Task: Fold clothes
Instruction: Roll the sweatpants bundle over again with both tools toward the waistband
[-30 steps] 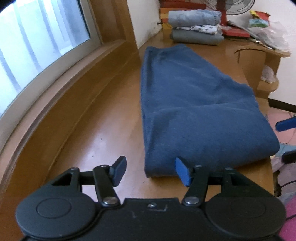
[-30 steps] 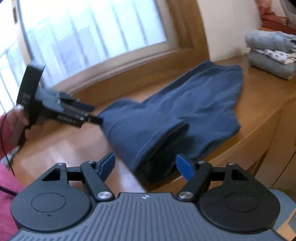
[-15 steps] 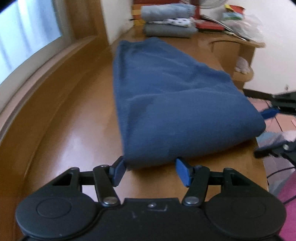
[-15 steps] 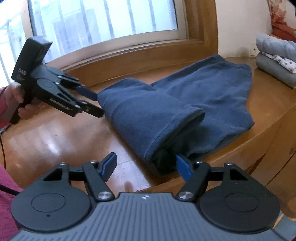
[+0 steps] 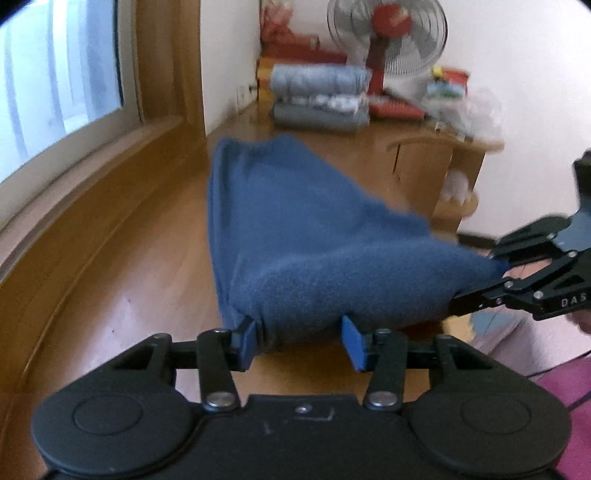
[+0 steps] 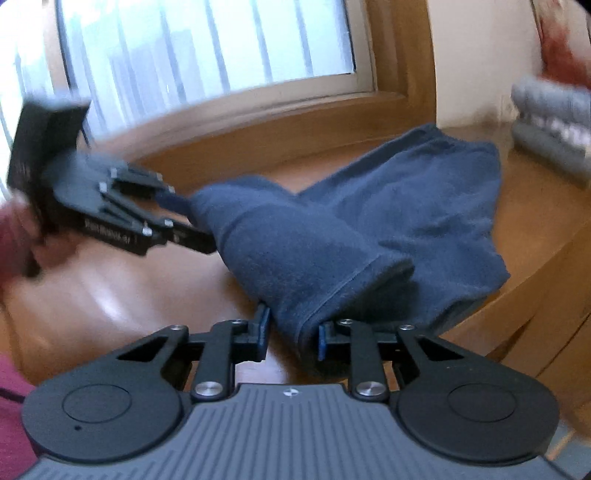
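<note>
A dark blue fleece garment (image 5: 295,229) lies lengthwise on the wooden counter (image 5: 129,277), and its near folded end is raised off the wood. My left gripper (image 5: 299,343) is shut on the near left corner, with bunched cloth between its blue pads. My right gripper (image 6: 291,334) is shut on the near right corner, where the hemmed edge runs down between its fingers. Each gripper shows in the other's view: the right gripper (image 5: 484,280) pinching the cloth from the right, and the left gripper (image 6: 188,221) from the left. The far part of the garment (image 6: 406,206) still rests flat.
A stack of folded clothes (image 5: 319,98) sits at the counter's far end, beside a red fan (image 5: 388,33) and some clutter. A window (image 5: 55,81) and its wooden sill run along the left. The counter edge (image 6: 535,266) drops off on the right.
Both grippers have closed on the garment's near corners. The near end has risen off the counter and is pulled taut between them.
</note>
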The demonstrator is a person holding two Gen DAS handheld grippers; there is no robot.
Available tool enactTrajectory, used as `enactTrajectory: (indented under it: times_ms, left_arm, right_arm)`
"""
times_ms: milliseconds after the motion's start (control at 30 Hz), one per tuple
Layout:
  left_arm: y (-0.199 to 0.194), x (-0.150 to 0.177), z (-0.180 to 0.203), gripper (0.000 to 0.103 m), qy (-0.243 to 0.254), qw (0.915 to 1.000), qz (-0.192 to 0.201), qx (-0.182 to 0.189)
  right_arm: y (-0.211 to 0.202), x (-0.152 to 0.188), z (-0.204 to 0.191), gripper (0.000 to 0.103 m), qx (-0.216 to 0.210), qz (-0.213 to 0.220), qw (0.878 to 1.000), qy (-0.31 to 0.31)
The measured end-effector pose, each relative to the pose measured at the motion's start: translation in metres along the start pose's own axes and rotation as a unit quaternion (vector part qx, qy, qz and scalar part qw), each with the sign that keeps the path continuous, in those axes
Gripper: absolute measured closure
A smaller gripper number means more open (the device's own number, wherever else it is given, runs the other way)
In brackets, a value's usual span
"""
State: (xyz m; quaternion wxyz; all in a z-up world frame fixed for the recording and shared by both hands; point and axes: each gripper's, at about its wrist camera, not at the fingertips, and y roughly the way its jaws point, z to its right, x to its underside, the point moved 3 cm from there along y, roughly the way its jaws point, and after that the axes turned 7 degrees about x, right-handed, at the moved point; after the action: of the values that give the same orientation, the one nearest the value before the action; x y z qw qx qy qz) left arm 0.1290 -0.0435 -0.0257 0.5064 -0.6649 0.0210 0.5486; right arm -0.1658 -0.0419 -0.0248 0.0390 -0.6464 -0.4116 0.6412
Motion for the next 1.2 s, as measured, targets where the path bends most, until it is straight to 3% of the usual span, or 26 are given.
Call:
enactTrajectory:
  times_ms: [133, 233, 367, 533, 733, 900, 1033, 1133, 1200]
  left_arm:
    - [-0.009, -0.021, 0.009, 0.057, -0.015, 0.9997, 0.014, -0.008]
    - [0.007, -0.042, 0.002, 0.056, -0.026, 0.9993, 0.012, -0.025]
    - [0.031, -0.07, -0.012, 0.054, -0.038, 0.9981, 0.005, -0.049]
    - [0.094, -0.098, -0.032, 0.054, -0.031, 0.995, -0.045, -0.083]
    - [0.136, -0.102, -0.038, 0.055, -0.003, 0.9894, -0.097, -0.108]
    - [0.143, -0.103, -0.042, 0.053, -0.008, 0.9878, -0.109, -0.111]
    - [0.144, -0.102, -0.041, 0.046, -0.013, 0.9866, -0.108, -0.122]
    - [0.143, -0.103, -0.042, 0.037, -0.019, 0.9851, -0.104, -0.135]
    - [0.139, -0.104, -0.047, 0.035, -0.049, 0.984, -0.101, -0.138]
  right_arm:
    - [-0.018, -0.018, 0.021, 0.077, -0.05, 0.005, 0.997, 0.055]
    - [-0.031, -0.031, 0.036, 0.077, -0.087, 0.008, 0.992, 0.095]
    - [-0.009, -0.052, 0.075, 0.076, -0.108, -0.003, 0.984, 0.138]
    - [0.041, -0.071, 0.115, 0.075, -0.091, -0.047, 0.983, 0.155]
    - [0.092, -0.072, 0.141, 0.075, -0.067, -0.108, 0.983, 0.135]
    - [0.098, -0.068, 0.154, 0.075, -0.092, -0.106, 0.979, 0.146]
    - [0.091, -0.065, 0.159, 0.072, -0.106, -0.109, 0.973, 0.175]
    - [0.083, -0.073, 0.162, 0.067, -0.098, -0.114, 0.968, 0.199]
    - [0.073, -0.079, 0.164, 0.067, -0.085, -0.106, 0.969, 0.208]
